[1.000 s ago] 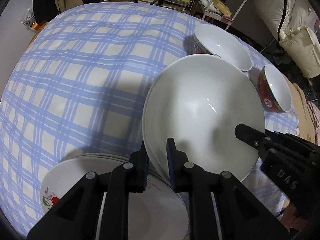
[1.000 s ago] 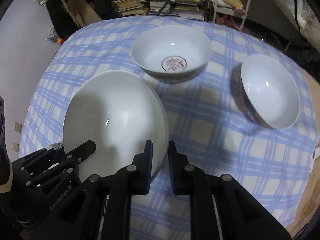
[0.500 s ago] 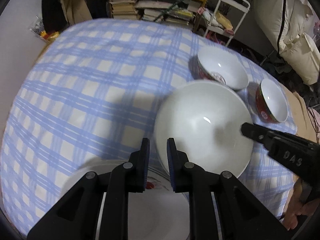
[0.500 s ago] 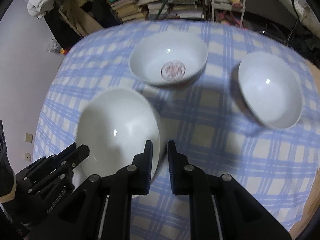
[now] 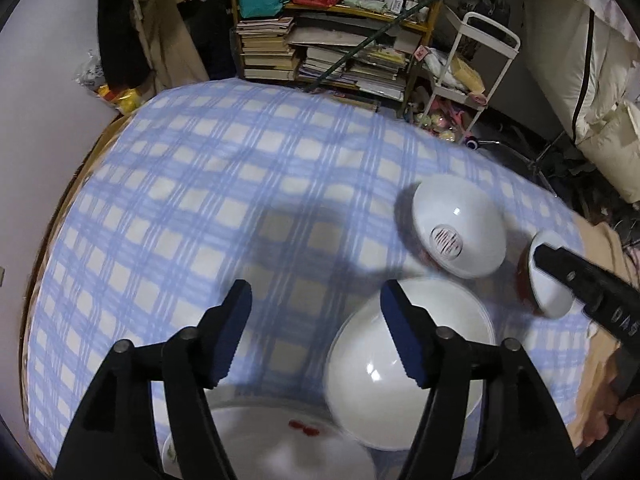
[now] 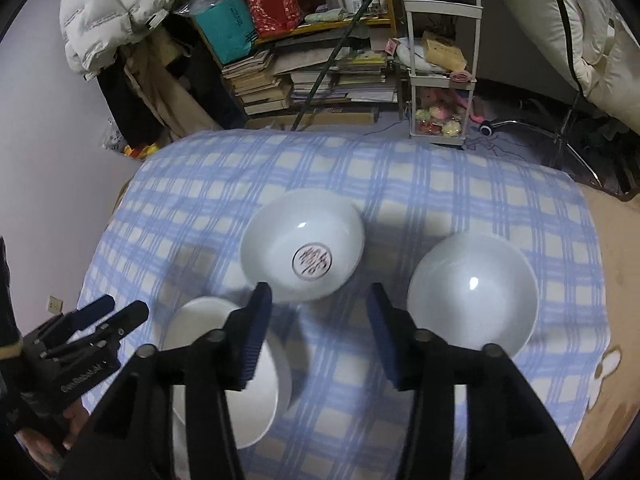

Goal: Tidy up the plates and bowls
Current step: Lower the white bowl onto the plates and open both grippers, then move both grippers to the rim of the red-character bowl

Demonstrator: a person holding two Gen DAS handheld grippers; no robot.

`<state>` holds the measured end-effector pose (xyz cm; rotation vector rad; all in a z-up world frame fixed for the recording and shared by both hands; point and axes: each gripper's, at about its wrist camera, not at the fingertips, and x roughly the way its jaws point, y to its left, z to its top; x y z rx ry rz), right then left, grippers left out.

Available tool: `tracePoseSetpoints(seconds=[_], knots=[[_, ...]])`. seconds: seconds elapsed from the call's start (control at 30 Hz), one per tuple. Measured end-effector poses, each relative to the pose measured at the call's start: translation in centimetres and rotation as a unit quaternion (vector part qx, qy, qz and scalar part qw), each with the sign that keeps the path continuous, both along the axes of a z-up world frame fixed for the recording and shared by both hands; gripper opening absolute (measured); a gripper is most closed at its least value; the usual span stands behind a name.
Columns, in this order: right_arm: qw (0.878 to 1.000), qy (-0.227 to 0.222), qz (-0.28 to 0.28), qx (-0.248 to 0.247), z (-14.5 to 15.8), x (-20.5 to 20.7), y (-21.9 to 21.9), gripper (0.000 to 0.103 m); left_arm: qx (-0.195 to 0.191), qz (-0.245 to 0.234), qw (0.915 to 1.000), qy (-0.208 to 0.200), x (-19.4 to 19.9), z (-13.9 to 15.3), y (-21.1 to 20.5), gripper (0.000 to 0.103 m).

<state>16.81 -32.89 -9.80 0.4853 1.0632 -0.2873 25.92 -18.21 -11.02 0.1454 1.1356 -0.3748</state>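
Observation:
A large plain white bowl (image 5: 372, 400) rests on the blue checked tablecloth (image 5: 200, 200), its near edge over a white plate with red cherries (image 5: 280, 452). My left gripper (image 5: 316, 332) hangs above it, jaws opening, nothing between them. My right gripper (image 6: 318, 332) is also opening and empty, above the same bowl (image 6: 200, 344). Beyond stand a white bowl with a red seal (image 6: 304, 248) and a plain-inside bowl (image 6: 472, 292) that is red outside. The left gripper (image 6: 120, 308) shows at the left edge.
Stacked books on a shelf (image 5: 272, 52) and a white trolley (image 6: 440, 60) stand past the table's far edge. A bare beige strip of table (image 6: 616, 264) runs along the cloth's right side. A hand (image 5: 624, 404) shows at the lower right.
Both grippers were shut on the large bowl's rim; they have let go, opened wide and risen away from it. The bowl stays on the table.

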Motion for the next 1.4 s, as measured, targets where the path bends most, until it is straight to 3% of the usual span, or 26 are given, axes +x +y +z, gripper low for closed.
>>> tracePoseSetpoints(seconds=[0.2,0.37,0.5,0.63,1.07,1.17,1.2,1.33,1.4], knots=[[1.000,-0.003,0.003,-0.009,-0.7,1.9,-1.8,0.075,0.007,-0.009,0.9999,0.003,2.9,1.0,-2.8,0.071],[1.000,-0.009,-0.014,0.014,-1.9,2.7,-3.3,0.075,0.022,-0.010,0.9997,-0.002,4.2,0.7,-5.3,0.071],[1.000,-0.005,-0.013,0.008,-2.9,3.3,-3.9,0.075,0.029,-0.016,0.9994,0.015,5.0,-0.8,-6.8,0.071],[1.000,0.006,-0.011,0.012,-4.1,3.3,-4.6,0.075,0.051,-0.020,0.9985,0.007,5.0,-2.3,-7.7,0.071],[1.000,0.021,-0.003,0.011,-5.9,3.9,-4.6,0.075,0.045,-0.036,0.9980,0.026,5.2,-4.7,-9.0,0.071],[1.000,0.017,0.001,0.003,-5.6,3.8,-4.5,0.069,0.039,-0.041,0.9978,0.036,5.2,-5.1,-9.1,0.070],[1.000,0.018,0.005,0.004,-5.6,3.8,-4.4,0.061,0.033,-0.044,0.9976,0.041,5.2,-5.2,-9.1,0.069],[0.999,0.019,0.014,0.034,-6.3,3.9,-4.5,0.037,-0.001,-0.045,0.9968,0.067,5.2,-5.5,-9.2,0.042],[0.999,0.021,0.017,0.039,-6.6,3.9,-4.3,0.032,-0.003,-0.053,0.9959,0.074,5.1,-5.7,-9.7,0.036]])
